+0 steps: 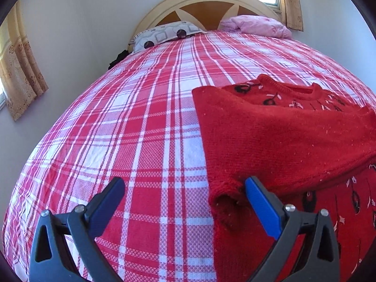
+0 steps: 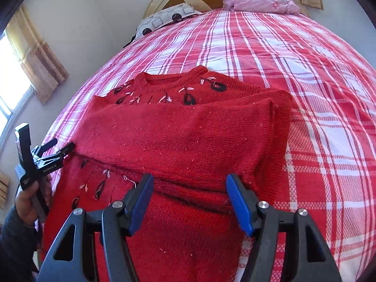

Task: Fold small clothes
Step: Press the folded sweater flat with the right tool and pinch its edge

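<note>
We see a soft, floppy red knitted sweater (image 2: pixel 178 136) with folded sleeves; pinch cuffs; left hand-held gripper (image 1: pixel 185 188) and right hand-held gripper (image 2: pixel 189 185) spread, empty

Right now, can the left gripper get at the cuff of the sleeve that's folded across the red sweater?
Probably yes. The left gripper is open, and the sleeve cuff lies flat on the plaid bedspread just inside its right finger, with nothing in between.
</note>
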Demonstrator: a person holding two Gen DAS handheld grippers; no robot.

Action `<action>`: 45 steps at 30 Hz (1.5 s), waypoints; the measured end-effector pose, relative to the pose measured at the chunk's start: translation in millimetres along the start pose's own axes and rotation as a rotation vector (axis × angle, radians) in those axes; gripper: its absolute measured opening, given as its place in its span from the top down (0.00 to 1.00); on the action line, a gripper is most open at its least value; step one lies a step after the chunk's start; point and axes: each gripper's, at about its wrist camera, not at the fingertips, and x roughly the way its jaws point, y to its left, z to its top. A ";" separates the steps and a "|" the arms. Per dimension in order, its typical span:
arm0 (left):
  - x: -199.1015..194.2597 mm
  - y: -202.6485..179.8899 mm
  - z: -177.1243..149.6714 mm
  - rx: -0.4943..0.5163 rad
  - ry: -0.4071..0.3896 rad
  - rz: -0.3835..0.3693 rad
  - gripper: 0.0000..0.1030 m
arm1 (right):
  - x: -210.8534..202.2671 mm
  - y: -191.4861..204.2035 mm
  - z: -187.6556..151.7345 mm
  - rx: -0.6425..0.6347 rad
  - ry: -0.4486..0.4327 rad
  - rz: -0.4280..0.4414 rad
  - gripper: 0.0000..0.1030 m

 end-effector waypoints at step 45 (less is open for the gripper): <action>-4.8 6.3 -16.9 -0.045 0.017 -0.033 0.00 | -32.8 -46.7 -3.6 0.171 -0.086 -0.104 0.86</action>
